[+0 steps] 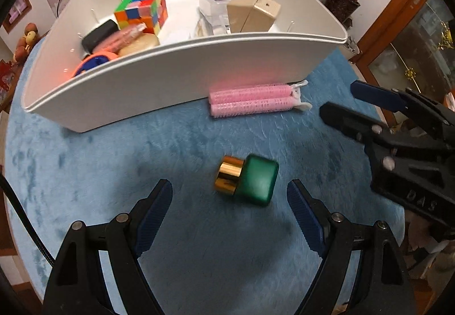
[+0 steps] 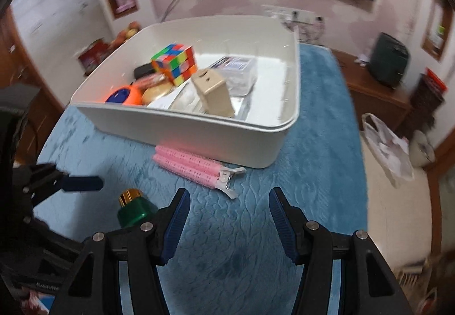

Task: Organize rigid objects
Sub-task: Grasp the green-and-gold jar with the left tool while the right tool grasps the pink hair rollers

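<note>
While your blue cloth (image 1: 85, 161) spreads over the desk, the white bin (image 1: 176, 82) sits at its far side holding a colour cube (image 1: 143, 9), a wooden block (image 1: 251, 13) and other bits, with the pink hair rollers (image 1: 250, 103) lying just outside, against its near wall. Your left gripper (image 1: 230, 201) stands released above the cloth, the green bottle (image 1: 250, 182) on its side just ahead of its fingers, untouched. Your right gripper (image 2: 229, 215) is also released, empty, near the rollers' clip end.

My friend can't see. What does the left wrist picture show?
The open left gripper hovers over a green bottle with a gold cap lying on a blue cloth. Behind it, pink hair rollers lie against a white bin of toys.
</note>
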`<state>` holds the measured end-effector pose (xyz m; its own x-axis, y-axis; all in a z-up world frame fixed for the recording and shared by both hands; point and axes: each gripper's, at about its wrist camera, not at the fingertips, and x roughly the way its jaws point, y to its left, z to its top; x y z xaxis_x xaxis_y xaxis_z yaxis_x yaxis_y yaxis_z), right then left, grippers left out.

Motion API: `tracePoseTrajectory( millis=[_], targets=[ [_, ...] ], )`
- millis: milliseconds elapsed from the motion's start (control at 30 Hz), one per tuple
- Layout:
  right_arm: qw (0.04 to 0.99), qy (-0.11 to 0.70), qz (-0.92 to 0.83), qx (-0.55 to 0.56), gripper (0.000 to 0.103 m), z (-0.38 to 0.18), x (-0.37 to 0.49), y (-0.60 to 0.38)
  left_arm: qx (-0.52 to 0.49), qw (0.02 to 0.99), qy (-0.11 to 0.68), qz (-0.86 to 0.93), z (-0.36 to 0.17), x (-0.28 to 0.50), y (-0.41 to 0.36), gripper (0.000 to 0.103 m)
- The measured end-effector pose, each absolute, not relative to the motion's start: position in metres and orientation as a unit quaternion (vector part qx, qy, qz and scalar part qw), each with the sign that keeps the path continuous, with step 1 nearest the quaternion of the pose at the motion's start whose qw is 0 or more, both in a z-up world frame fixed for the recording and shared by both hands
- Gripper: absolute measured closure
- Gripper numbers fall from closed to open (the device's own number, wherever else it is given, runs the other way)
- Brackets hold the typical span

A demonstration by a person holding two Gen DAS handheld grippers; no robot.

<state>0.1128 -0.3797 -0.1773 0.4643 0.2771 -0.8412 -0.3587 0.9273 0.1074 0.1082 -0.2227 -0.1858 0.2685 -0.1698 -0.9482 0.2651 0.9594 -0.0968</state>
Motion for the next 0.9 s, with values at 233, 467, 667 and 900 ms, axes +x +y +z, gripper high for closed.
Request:
tracePoseTrajectory(
  millis=[233,467,667,900],
  targets=[
    [0.841,0.478,0.248,-0.041,0.044,-0.198,0.128,-0.387,0.044,0.803,0.583,-0.116,-0.197,0.119,-0.233,0.018],
    [0.830,0.471,0.294,-0.055,0.044,-0.210,0.138,-0.385,0.025,0.809,0.576,-0.116,-0.197,0.114,-0.236,0.044],
    [0.818,0.471,0.322,-0.069,0.044,-0.215,0.143,-0.377,0.026,0.813,0.569,-0.121,-0.193,0.103,-0.238,0.053],
    [0.807,0.460,0.357,-0.095,0.044,-0.215,0.139,-0.356,0.033,0.816,0.566,-0.113,-0.192,0.087,-0.218,0.053]
  ],
)
